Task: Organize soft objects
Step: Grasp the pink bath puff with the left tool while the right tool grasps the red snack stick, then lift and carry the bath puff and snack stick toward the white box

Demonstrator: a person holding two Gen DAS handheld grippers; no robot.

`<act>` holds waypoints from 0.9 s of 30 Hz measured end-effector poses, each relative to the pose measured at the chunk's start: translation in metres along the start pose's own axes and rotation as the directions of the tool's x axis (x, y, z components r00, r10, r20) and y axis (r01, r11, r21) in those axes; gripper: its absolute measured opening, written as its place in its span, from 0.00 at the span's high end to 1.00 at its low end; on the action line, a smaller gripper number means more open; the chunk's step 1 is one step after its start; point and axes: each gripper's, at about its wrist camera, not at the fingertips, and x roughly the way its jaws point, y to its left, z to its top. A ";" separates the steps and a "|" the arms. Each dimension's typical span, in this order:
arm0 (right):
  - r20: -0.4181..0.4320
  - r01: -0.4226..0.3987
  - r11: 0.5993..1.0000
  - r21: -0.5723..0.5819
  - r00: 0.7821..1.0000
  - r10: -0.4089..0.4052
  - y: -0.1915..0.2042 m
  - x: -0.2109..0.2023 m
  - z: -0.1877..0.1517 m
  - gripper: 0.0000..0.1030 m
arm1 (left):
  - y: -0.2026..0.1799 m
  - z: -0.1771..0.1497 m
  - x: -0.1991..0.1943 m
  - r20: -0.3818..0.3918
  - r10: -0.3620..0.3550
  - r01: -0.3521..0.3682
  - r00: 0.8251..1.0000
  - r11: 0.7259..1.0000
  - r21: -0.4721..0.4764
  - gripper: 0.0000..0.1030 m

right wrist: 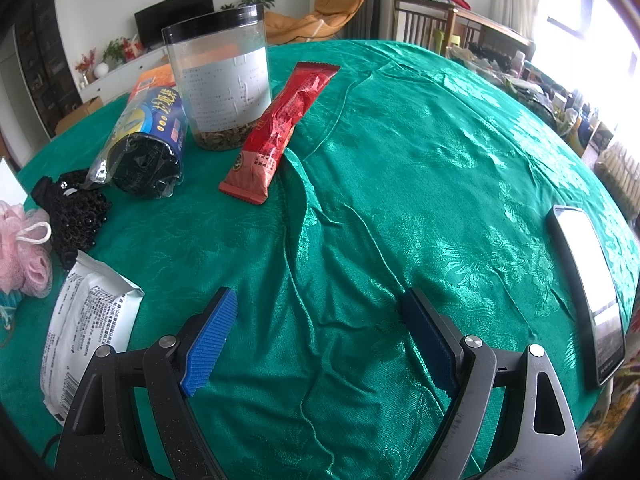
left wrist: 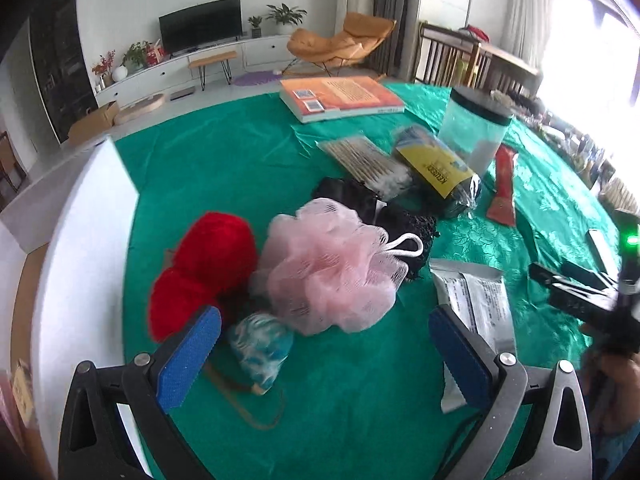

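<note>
Left gripper [left wrist: 324, 346] with jaws spread wide and nothing between them, hovering low over the green tablecloth [left wrist: 224, 168] just short of the pink mesh bath pouf [left wrist: 328, 264], which serves as landmark here. Touching the pouf's left side — a red fuzzy ball [left wrist: 204, 268]; just in front of the pouf, near the left blue pad, a small teal-and-white soft item [left wrist: 260, 344]; behind and against the pouf, a black lacy cloth [left wrist: 400, 220]. To the pouf's right, a white foil packet [left wrist: 480, 304]. Far left of the pouf, a white box wall [left wrist: 80, 240], likely the destination, though its inside is not visible. Right gripper [right wrist: 316, 340] also wide open and empty, over bare cloth well right of the pouf, idle. Judged step: approach for a first pick, nothing yet sorted. Next move calls for closing the left jaws on the pouf or the teal item — a deep bite into soft bulk, avoiding its neighbours.
</note>
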 end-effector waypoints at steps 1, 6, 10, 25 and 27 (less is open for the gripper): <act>0.009 -0.032 0.999 0.026 0.999 0.031 -0.001 -0.006 -0.001 0.16 | -0.003 0.004 0.008 -0.008 0.008 -0.008 1.000 1.000 -0.011 0.00; 0.116 -0.200 0.960 0.196 0.977 0.180 -0.031 -0.020 0.024 0.17 | -0.013 0.025 0.039 -0.017 0.033 -0.034 0.999 0.998 -0.049 0.04; 0.060 -0.271 0.949 0.163 0.963 0.264 -0.018 0.010 0.078 0.18 | -0.015 0.032 0.053 -0.054 0.051 -0.052 0.997 0.998 -0.020 0.17; 0.118 -0.241 0.966 0.091 0.966 0.229 -0.044 -0.013 0.135 0.77 | 0.041 0.034 -0.040 0.151 -0.183 0.214 0.971 0.952 -0.218 0.71; 0.126 -0.253 0.967 0.028 0.961 0.247 -0.030 -0.037 0.135 0.77 | 0.055 0.028 -0.067 0.190 -0.185 0.227 0.964 0.947 -0.226 0.71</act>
